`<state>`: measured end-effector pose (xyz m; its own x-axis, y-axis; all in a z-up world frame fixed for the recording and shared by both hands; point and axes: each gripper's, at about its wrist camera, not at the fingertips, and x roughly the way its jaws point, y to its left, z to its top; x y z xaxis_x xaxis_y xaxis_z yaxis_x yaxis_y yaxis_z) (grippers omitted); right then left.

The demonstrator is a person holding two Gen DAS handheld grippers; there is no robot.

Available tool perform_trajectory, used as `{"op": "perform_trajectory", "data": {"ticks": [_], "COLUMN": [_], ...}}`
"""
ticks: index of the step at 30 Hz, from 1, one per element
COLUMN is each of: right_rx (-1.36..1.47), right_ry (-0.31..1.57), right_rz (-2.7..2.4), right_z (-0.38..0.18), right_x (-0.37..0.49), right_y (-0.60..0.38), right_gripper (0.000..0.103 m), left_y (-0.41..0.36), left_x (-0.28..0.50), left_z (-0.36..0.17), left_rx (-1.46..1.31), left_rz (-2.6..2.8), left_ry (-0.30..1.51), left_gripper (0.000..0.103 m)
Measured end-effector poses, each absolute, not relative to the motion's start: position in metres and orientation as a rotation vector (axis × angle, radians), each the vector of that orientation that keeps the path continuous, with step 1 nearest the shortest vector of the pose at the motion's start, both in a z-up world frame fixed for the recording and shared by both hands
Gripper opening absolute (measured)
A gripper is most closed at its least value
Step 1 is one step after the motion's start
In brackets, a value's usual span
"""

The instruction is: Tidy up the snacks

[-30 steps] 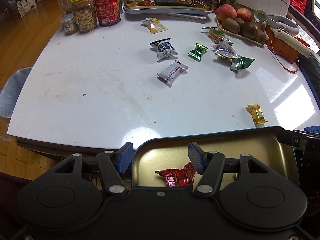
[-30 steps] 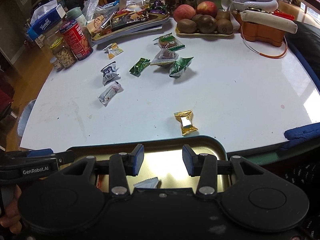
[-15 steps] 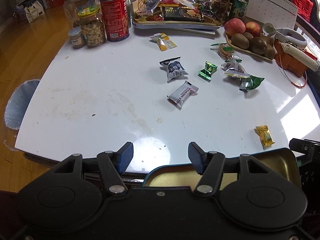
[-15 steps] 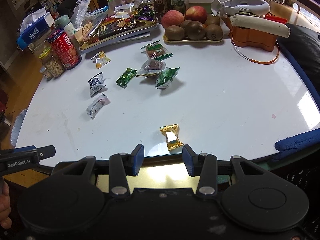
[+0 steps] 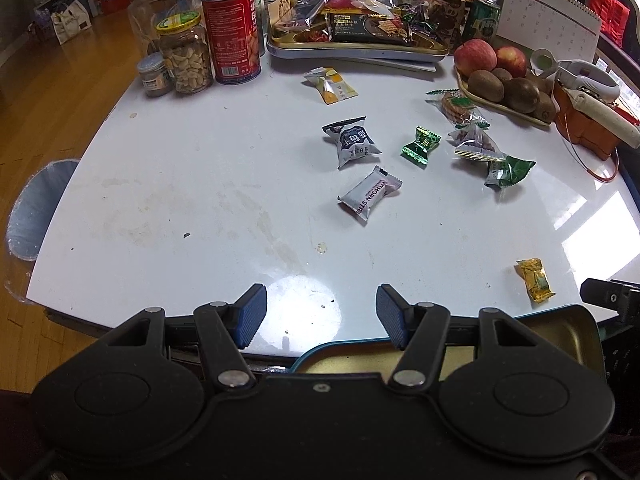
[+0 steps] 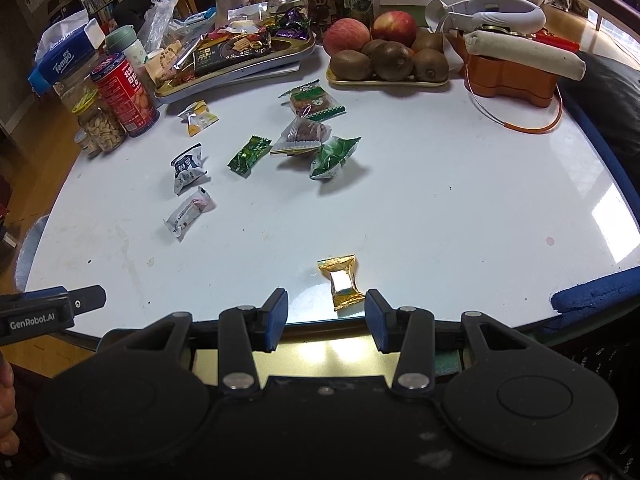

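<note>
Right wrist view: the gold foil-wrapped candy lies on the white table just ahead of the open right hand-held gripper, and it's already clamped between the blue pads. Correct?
Not quite. The gold foil-wrapped candy is not clamped: it lies free on the white table, just ahead of the open right hand-held gripper, with the blue pads apart and touching nothing. The right wrist view shows this.

Wrapped snacks [image 5: 369,196] across white table [image 5: 200,184]
</note>
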<state>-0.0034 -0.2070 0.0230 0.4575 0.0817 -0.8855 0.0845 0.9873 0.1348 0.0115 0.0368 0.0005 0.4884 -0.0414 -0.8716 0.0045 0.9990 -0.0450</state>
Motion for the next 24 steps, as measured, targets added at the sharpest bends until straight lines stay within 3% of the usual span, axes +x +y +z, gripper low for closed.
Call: {"op": "perform_trajectory", "data": {"ticks": [24], "right_rx": [0.090], "right_ry": [1.152], "right_rz": [-0.040], "right_z": [0.005], "right_x": [0.033], "right_y": [-0.216], "right_gripper": [0.046], "left_y": [0.054], "left_x": [0.069], "left_z": [-0.003], "left_rx": [0.035], "left_rz": [-0.089], "left_ry": [1.060], "left_gripper": [0.064]}}
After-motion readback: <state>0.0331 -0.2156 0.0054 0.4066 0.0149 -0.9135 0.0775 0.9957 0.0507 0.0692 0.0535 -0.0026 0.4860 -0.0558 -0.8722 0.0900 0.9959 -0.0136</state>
